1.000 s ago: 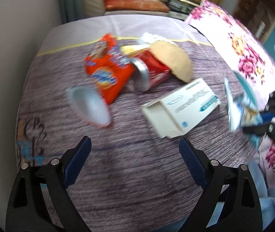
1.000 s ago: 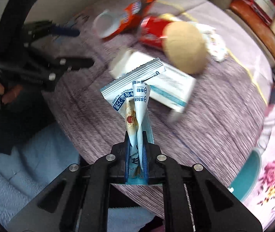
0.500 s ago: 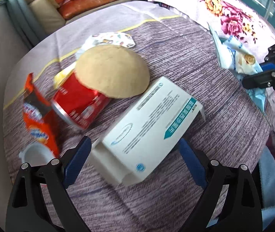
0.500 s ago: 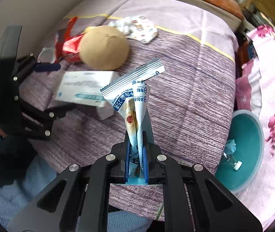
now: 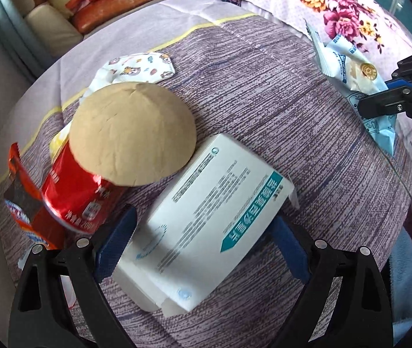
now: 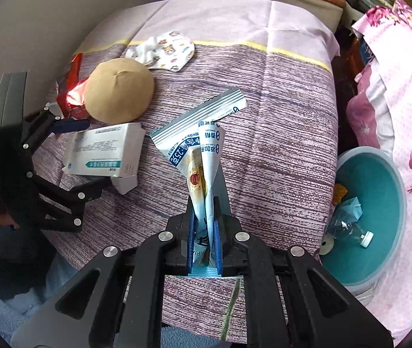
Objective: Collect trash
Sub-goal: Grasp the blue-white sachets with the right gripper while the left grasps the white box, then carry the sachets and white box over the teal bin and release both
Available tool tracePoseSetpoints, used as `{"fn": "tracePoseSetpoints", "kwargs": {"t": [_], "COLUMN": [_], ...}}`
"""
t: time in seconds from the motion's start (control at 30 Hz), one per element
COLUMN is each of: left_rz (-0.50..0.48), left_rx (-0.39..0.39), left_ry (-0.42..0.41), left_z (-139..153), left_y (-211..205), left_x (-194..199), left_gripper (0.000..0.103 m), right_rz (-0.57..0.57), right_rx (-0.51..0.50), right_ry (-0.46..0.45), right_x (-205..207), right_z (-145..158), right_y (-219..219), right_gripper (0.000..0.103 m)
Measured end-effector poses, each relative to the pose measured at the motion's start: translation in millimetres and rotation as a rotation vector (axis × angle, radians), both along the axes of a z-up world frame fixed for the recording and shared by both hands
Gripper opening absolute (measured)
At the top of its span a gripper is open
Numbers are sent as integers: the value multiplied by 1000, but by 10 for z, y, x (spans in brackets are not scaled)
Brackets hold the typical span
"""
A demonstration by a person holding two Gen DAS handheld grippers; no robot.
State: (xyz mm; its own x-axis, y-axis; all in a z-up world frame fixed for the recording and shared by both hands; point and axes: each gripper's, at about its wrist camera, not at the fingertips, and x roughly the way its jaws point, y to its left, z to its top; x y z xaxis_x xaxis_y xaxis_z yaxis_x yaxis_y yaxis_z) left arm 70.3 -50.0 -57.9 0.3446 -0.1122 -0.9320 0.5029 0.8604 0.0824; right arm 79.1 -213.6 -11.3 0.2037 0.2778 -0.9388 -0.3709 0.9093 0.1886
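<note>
My left gripper (image 5: 203,232) is open, its blue pads either side of a white box with teal print (image 5: 206,220) lying on the purple cloth. My right gripper (image 6: 204,217) is shut on a white and blue snack wrapper (image 6: 200,139), held above the table; the wrapper also shows at the right of the left wrist view (image 5: 351,72). A teal bin (image 6: 380,191) with a bottle and scraps stands to the right below the table. The box (image 6: 104,150) and left gripper (image 6: 69,156) show at the left of the right wrist view.
A tan dome-shaped piece (image 5: 130,130) rests on a red can (image 5: 75,194), beside an orange wrapper (image 5: 23,208) and a patterned face mask (image 5: 136,68). A floral bed cover (image 5: 336,5) lies right of the table. Cushions lie beyond.
My left gripper has moved forward until its open fingers straddle the white box. My right gripper, still holding the wrapper, has swung right, bringing the teal bin into view.
</note>
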Motion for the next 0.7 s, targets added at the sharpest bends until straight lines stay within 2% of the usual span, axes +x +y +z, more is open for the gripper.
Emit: {"fn": "tracePoseSetpoints", "kwargs": {"t": [0.07, 0.1, 0.23, 0.43, 0.53, 0.57, 0.6, 0.7], "left_rz": [-8, -11, -15, 39, 77, 94, 108, 156], "left_rx": [3, 5, -5, -74, -125, -145, -167, -188], "left_ry": [9, 9, 1, 11, 35, 47, 63, 66], "left_z": [-23, -33, 10, 118, 171, 188, 199, 209], "left_y": [-34, -39, -72, -39, 12, 33, 49, 94], "left_x": [28, 36, 30, -25, -38, -39, -40, -50], "left_gripper": [91, 85, 74, 59, 44, 27, 15, 15], "right_rz": [-10, -17, -34, -62, -70, -76, -78, -84], "right_rx": [11, 19, 33, 50, 60, 66, 69, 76], "right_ry": [0, 1, 5, 8, 8, 6, 6, 4], "right_x": [11, 18, 30, 53, 50, 47, 46, 43], "right_z": [-11, -17, -50, -76, -84, -84, -83, -81], "right_y": [-29, -46, -107, -199, -230, -245, -253, -277], "right_gripper": [10, 10, 10, 10, 10, 10, 10, 10]}}
